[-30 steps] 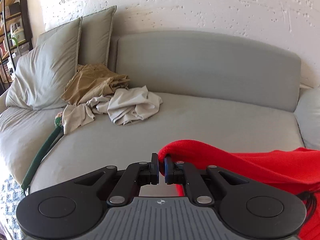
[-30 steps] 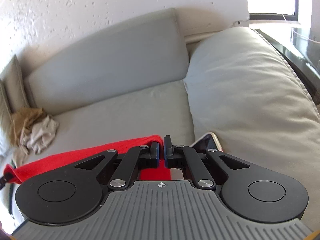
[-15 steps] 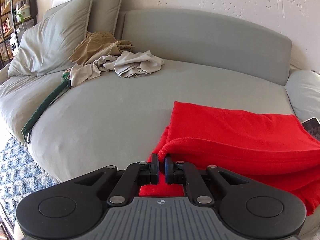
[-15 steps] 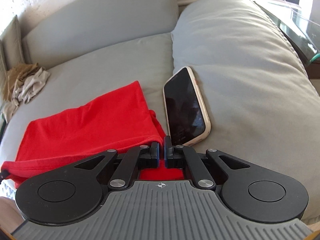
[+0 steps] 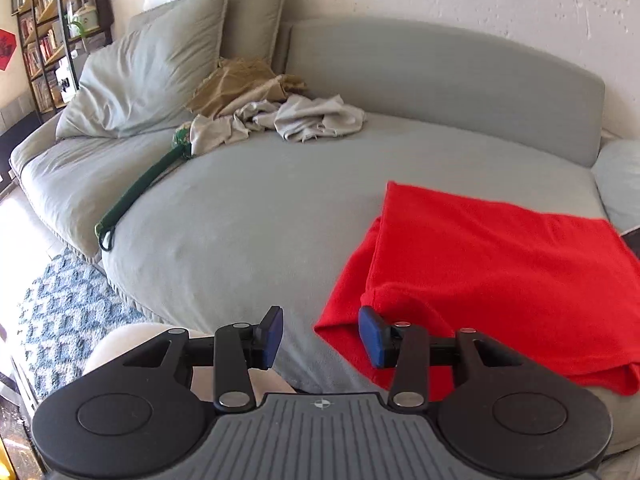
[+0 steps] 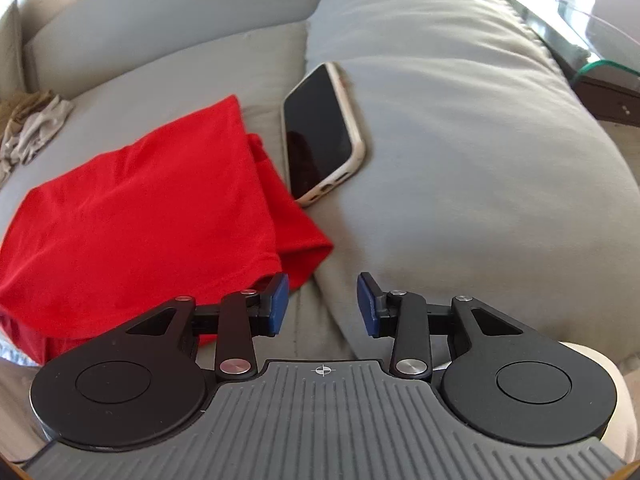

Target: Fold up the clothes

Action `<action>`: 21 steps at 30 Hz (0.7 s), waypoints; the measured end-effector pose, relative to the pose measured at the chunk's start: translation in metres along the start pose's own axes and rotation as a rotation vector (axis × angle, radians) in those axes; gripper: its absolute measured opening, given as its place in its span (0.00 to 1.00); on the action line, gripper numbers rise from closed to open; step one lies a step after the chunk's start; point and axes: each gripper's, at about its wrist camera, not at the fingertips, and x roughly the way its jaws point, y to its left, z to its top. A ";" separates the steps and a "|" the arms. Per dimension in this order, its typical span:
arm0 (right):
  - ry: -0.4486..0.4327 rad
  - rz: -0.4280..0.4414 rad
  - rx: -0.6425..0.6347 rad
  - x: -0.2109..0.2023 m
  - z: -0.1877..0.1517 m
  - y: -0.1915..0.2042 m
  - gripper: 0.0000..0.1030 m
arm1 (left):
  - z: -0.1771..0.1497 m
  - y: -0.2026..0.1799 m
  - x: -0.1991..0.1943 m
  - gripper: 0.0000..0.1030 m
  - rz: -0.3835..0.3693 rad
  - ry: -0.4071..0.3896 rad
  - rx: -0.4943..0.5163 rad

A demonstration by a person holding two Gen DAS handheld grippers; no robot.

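Both jaws opening w/ nothing between them, left gripper [image 5: 320, 336] & right gripper [image 6: 322, 304] at near corners of folded red shirt [image 6: 140, 204] on sofa [image 5: 248, 216]: back out straight, don't snag the fold or bump phone [image 6: 320, 132].

Both grippers, pinched shut on the red fleece garment [image 5: 500, 264] a second ago, have let go. The left gripper [image 5: 320, 336] and right gripper [image 6: 322, 304] are opening, nothing between their fingers, and the garment now lies folded on the grey sofa cushion [image 5: 248, 216].

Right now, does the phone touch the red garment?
Cannot tell. In the right wrist view the phone lies beside the red garment; its lower corner meets the cloth's edge, contact unclear.
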 end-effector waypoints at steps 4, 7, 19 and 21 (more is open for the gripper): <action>-0.066 0.069 0.063 -0.012 0.005 0.001 0.39 | 0.012 -0.010 0.013 0.39 -0.049 -0.024 -0.006; -0.081 0.167 0.047 -0.008 0.006 0.017 0.39 | 0.013 0.002 0.033 0.43 -0.083 0.077 -0.164; -0.031 0.416 -0.016 0.050 -0.016 0.055 0.36 | 0.005 0.013 0.071 0.07 -0.190 0.270 -0.070; -0.024 0.429 0.002 0.050 -0.015 0.050 0.36 | -0.001 0.012 0.055 0.04 -0.202 0.320 0.007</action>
